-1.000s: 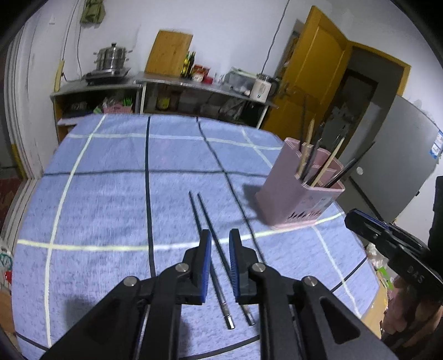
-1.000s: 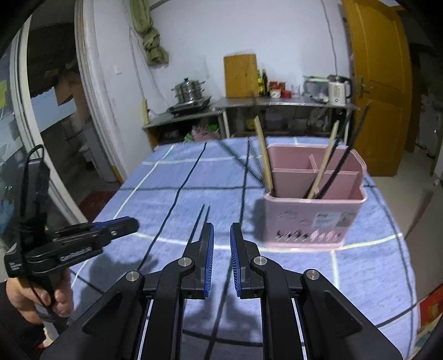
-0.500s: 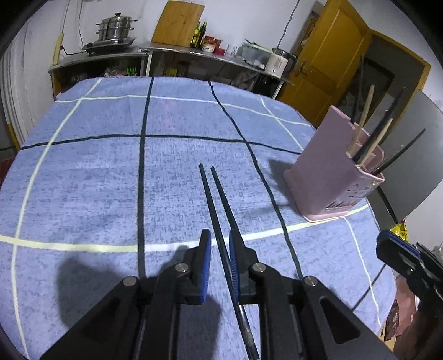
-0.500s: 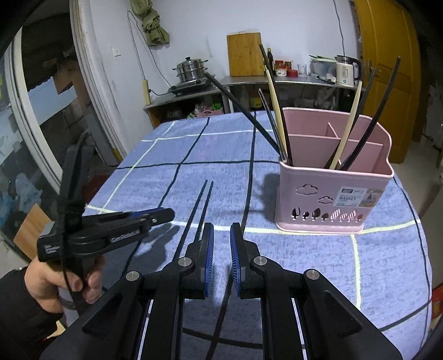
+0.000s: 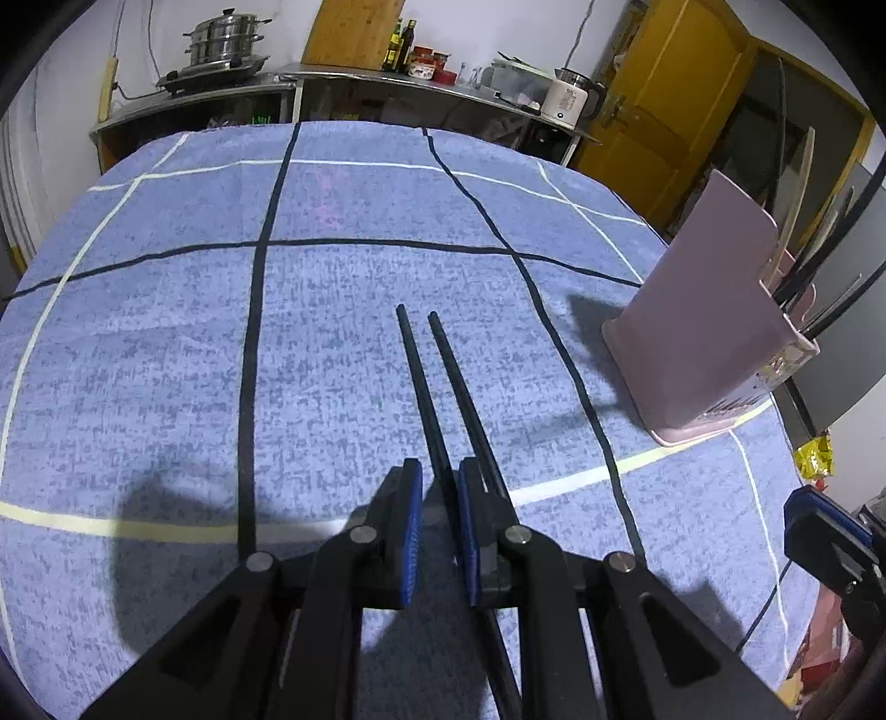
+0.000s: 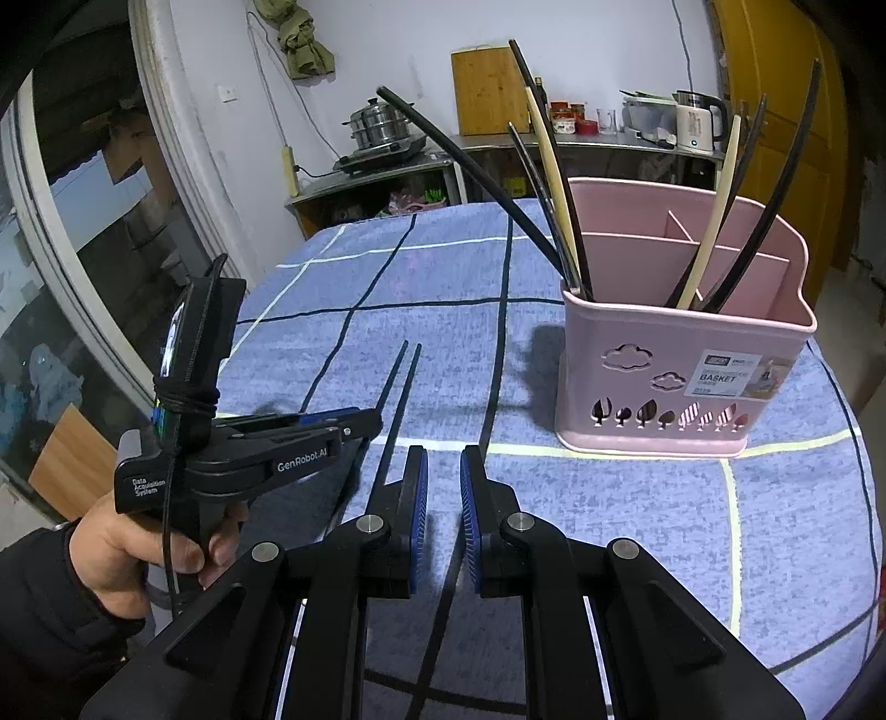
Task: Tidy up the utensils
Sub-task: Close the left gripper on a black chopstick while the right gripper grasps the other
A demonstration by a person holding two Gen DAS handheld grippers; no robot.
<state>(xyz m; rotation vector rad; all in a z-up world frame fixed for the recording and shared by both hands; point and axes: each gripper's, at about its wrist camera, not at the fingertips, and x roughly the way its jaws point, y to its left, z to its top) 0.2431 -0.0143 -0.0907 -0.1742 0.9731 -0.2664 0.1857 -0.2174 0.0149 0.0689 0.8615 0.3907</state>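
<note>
Two black chopsticks (image 5: pixel 423 382) lie side by side on the blue checked tablecloth (image 5: pixel 166 343). My left gripper (image 5: pixel 440 471) hangs low over their near half, jaws a narrow gap apart. One stick runs under that gap and the other passes beneath the right finger; neither is pinched. The right wrist view shows the same chopsticks (image 6: pixel 400 382) with the left gripper (image 6: pixel 374 422) reaching over them, held by a hand (image 6: pixel 133 548). My right gripper (image 6: pixel 443 457) hovers over the cloth with an equally narrow gap and nothing in it. A pink utensil basket (image 6: pixel 681 354) holds several chopsticks.
In the left wrist view the basket (image 5: pixel 703 332) stands near the table's right edge, and the right gripper's blue tip (image 5: pixel 808 509) shows below it. A counter with a steel pot (image 5: pixel 221 41) and a kettle (image 5: pixel 567 99) lines the back wall, beside a yellow door (image 5: pixel 664 94).
My left gripper has dropped and moved forward, so the chopsticks now run under its fingers. My right gripper has sunk lower, closer to the cloth and basket. Neither jaw gap has changed.
</note>
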